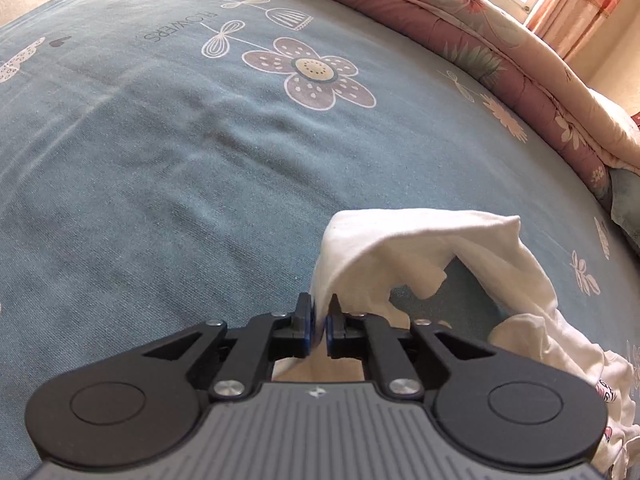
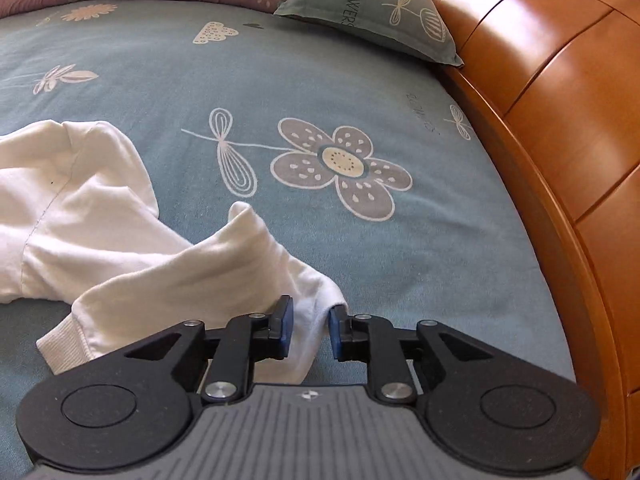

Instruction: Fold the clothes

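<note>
White garment (image 2: 80, 208), a long-sleeved top by the look of it, lies rumpled on the blue flowered bedsheet (image 1: 160, 184), toward the side of the bed nearest the cameras and well short of the far edge where the pink quilt (image 1: 460, 36) is heaped. No flat, squared fold shows anywhere: the body is bunched, one ribbed cuff (image 2: 64, 344) trails loose, and folds of cloth stand up in ridges. The left gripper (image 1: 319, 322) has its jaws almost together with a thin bit of the white cloth pinched between the blue pads, so it appears to grip the fabric lightly. The right gripper (image 2: 310, 330) has its jaws parted, with a strip of the garment hanging between them; the pads do not look pressed on it, so I read it as let go. I judge the task to be at an early stage, with spreading and all the folds left to do. The pillow (image 2: 380, 12) sits at the far corner beside the wooden headboard (image 2: 560, 120).
</note>
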A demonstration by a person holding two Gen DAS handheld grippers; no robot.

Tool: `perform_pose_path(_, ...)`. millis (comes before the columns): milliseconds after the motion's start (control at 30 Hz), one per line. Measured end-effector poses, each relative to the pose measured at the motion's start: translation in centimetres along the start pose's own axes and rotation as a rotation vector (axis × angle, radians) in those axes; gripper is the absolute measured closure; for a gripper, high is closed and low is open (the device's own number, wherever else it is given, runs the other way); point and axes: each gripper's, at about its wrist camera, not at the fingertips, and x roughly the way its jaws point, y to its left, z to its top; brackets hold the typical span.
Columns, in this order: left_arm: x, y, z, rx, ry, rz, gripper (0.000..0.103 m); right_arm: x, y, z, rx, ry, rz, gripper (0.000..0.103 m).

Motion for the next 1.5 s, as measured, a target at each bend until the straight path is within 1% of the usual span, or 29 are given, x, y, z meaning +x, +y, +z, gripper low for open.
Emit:
perform_pose_path(33,-0.3,0.3,-0.4,-0.001,0.006,-0.004,0.088,-0.5,-0.3,-0.7,0.027,0.001,0.013,0.063)
perform_pose_path(67,-0.6,0.7,-0.8,-0.002,0.012,-0.008,0.085,-1.1,-0.6,-1.4,0.063,0.001,0.031,0.048)
perform_pose_path(100,-0.9,1.0,-1.1,-0.002,0.019,-0.013,0.080,-1.8,-1.0,-2.1,0.098,0.000,0.049,0.043)
perform_pose_path(133,-1.3,1.4,-1.5,-0.002,0.025,-0.017,0.079,-2.4,-1.3,-2.9,0.144,0.000,0.089,0.040)
perform_pose_path(200,-2.0,1.6,-2.4,-0.009,0.030,-0.038,0.078,-3.2,-1.9,-4.3,0.235,0.007,0.182,0.040)
perform_pose_path(267,-2.8,1.8,-3.2,-0.018,0.034,-0.063,0.078,-3.6,-2.5,-5.9,0.352,-0.002,0.273,0.040)
perform_pose_path(367,-3.9,1.5,-4.5,-0.026,0.040,-0.109,0.073,-2.8,-3.0,-8.2,0.552,0.012,0.456,0.040)
perform_pose_path(400,-4.2,1.1,-4.9,-0.022,0.047,-0.128,0.070,-2.3,-2.8,-8.9,0.600,0.022,0.499,0.040)
perform_pose_path(433,-4.5,0.7,-5.4,-0.018,0.056,-0.151,0.069,-1.9,-2.5,-9.5,0.639,0.026,0.529,0.040)
perform_pose_path(533,-5.5,-0.8,-6.6,0.005,0.067,-0.206,0.069,-1.5,-1.7,-10.4,0.720,-0.015,0.588,0.039)
perform_pose_path(600,-5.7,-1.9,-7.2,0.023,0.080,-0.242,0.067,-0.9,-1.0,-10.2,0.738,-0.049,0.613,0.039)
perform_pose_path(667,-5.7,-3.1,-7.6,0.049,0.090,-0.259,0.065,-0.1,-0.4,-10.0,0.753,-0.093,0.630,0.040)
perform_pose_path(733,-5.5,-4.5,-8.1,0.079,0.099,-0.266,0.065,0.6,-0.4,-10.4,0.819,-0.139,0.665,0.039)
perform_pose_path(800,-5.5,-5.6,-8.6,0.099,0.111,-0.293,0.065,0.8,-0.4,-11.4,0.883,-0.167,0.700,0.040)
perform_pose_path(900,-5.0,-7.1,-9.3,0.124,0.130,-0.326,0.064,0.5,-0.1,-13.3,0.924,-0.194,0.742,0.047)
perform_pose_path(933,-4.6,-7.9,-9.5,0.135,0.138,-0.329,0.064,0.5,-0.1,-13.5,0.930,-0.193,0.743,0.055)
perform_pose_path(967,-4.2,-8.6,-9.7,0.144,0.145,-0.334,0.064,0.7,-0.1,-13.5,0.932,-0.184,0.734,0.069)
perform_pose_path(1000,-3.9,-9.3,-9.9,0.154,0.151,-0.339,0.064,0.9,-0.2,-13.5,0.933,-0.176,0.726,0.079)
perform_pose_path(1033,-3.6,-10.1,-10.0,0.163,0.157,-0.343,0.064,1.1,-0.2,-13.5,0.934,-0.167,0.717,0.094)
perform_pose_path(1100,-3.5,-11.5,-10.4,0.191,0.166,-0.374,0.064,1.3,-0.4,-13.2,0.914,-0.144,0.700,0.095)
perform_pose_path(1167,-3.6,-12.9,-10.9,0.221,0.176,-0.407,0.064,0.0,-0.7,-12.1,0.788,-0.115,0.647,0.095)
perform_pose_path(1267,-3.4,-14.4,-11.4,0.257,0.190,-0.423,0.064,-2.4,-1.8,-10.4,0.573,-0.069,0.554,0.095)
perform_pose_path(1367,-3.3,-15.5,-12.0,0.286,0.204,-0.431,0.064,-4.2,-4.0,-9.2,0.379,0.008,0.451,0.095)
perform_pose_path(1500,-3.2,-16.5,-12.8,0.314,0.221,-0.438,0.064,-5.7,-8.2,-8.8,0.162,0.129,0.266,0.095)
